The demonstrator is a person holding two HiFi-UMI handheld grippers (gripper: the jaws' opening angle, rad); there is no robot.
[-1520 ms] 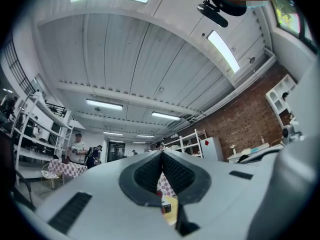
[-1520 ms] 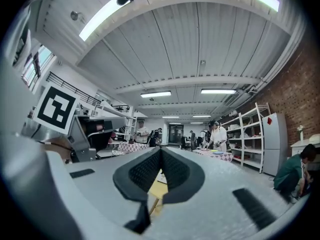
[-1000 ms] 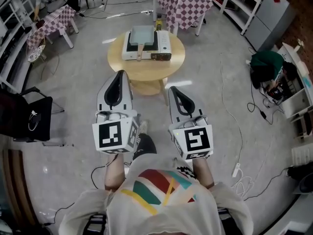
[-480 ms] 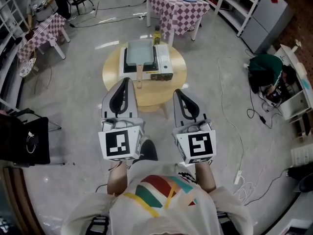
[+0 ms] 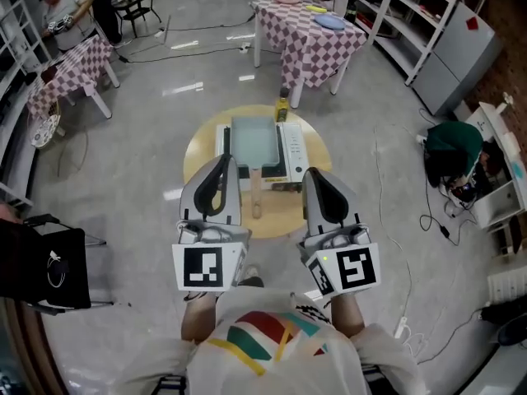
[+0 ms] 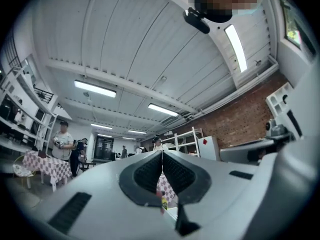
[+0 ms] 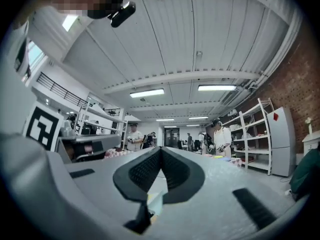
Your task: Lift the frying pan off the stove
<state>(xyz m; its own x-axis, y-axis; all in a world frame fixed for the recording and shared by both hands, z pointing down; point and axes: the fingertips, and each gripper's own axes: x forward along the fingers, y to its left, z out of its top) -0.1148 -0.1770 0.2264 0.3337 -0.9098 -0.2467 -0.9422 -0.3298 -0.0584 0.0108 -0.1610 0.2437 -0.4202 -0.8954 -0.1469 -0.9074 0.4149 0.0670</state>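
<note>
A square grey-green frying pan [image 5: 250, 141] sits on a white portable stove [image 5: 293, 150] on a round wooden table [image 5: 202, 144]. Its wooden handle [image 5: 256, 194] points toward me, between the two grippers. My left gripper [image 5: 223, 160] is shut and empty, its tip over the table's near left edge, short of the pan. My right gripper [image 5: 314, 174] is also shut and empty, at the table's near right edge beside the stove. In the left gripper view the left gripper [image 6: 161, 156] shows pads pressed together; the right gripper [image 7: 161, 152] shows the same in the right gripper view.
A yellow bottle [image 5: 282, 109] stands at the table's far edge. Checkered tables stand behind [image 5: 310, 23] and at far left [image 5: 72, 62]. A black chair [image 5: 45, 266] is at the left, a green bag [image 5: 452, 142] and floor cables at the right. People stand at the back.
I have stepped closer to the round table: it and the pan now lie just beyond the gripper tips. Both grippers stay shut and empty.
</note>
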